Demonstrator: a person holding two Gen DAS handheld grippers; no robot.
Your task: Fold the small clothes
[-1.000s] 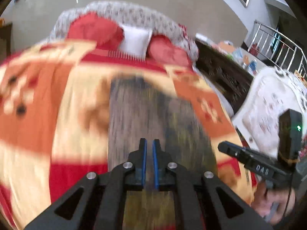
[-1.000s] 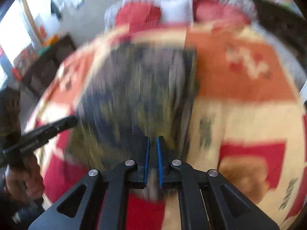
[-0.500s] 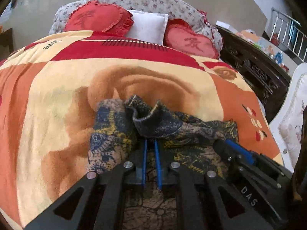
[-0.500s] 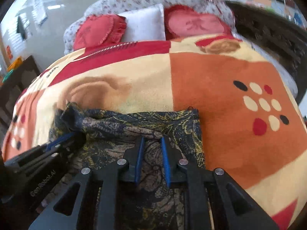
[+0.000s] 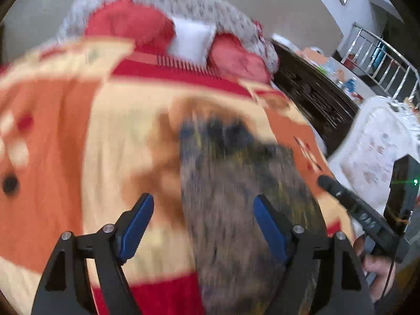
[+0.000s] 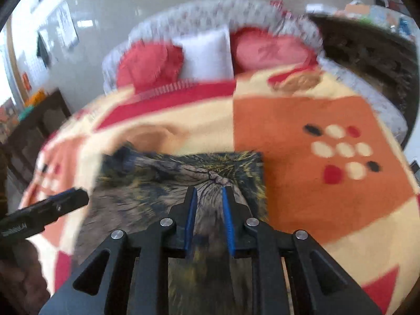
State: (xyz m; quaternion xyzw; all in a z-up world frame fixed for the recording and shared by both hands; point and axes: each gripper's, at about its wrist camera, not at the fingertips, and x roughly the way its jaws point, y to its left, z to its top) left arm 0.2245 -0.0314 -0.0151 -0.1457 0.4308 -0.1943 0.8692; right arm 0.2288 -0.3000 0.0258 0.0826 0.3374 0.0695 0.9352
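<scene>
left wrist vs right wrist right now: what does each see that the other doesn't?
Only left wrist: the left gripper with jaws wide apart, just opened, gripping nothing; a metal railing; a white chair.
Only right wrist: the right gripper, jaws just opening, garment between them; a dark side table.
Both: the dark patterned garment on the blanket, red and white pillows.

no readable text, gripper lettering blurred past reading
</scene>
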